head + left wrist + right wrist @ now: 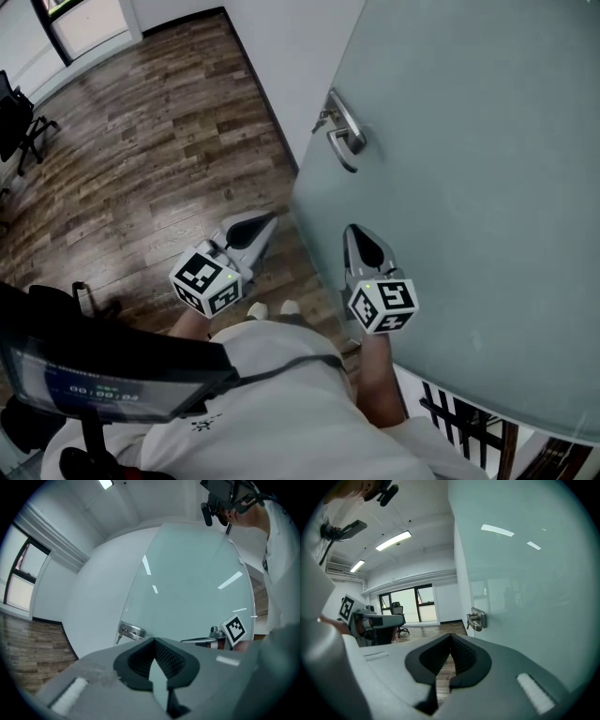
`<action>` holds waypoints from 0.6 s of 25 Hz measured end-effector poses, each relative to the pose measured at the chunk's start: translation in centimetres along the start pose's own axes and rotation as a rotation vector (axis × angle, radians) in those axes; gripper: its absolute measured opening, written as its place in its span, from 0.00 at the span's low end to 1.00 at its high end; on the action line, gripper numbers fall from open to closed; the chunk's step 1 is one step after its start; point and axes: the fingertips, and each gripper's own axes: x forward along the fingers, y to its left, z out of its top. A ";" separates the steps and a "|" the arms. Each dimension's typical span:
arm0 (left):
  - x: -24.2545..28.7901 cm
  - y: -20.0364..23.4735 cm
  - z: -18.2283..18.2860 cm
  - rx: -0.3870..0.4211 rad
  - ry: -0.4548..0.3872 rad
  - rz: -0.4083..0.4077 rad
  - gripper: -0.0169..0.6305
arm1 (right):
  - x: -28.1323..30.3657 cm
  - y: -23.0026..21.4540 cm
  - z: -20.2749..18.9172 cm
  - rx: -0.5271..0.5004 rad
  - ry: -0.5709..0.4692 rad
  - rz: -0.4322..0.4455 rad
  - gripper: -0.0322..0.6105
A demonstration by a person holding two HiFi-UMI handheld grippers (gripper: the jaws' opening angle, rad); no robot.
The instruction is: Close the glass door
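We line up to push the glass door [469,187]; right gripper [359,234] near its handle [345,131], left gripper [265,222] beside its edge; both jaws pinched together, empty; next, press steadily.

A black office chair [17,114] stands on wooden plank floor [141,159] bounded by a white wall [291,56].
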 end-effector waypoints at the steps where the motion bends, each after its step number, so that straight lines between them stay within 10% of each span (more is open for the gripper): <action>1: 0.1 0.1 0.2 0.000 -0.003 0.014 0.03 | 0.6 -0.4 0.1 -0.019 0.005 0.004 0.06; 15: 1.3 -0.4 0.3 -0.011 -0.016 0.149 0.03 | 11.0 -7.3 -0.3 -0.265 0.122 -0.032 0.27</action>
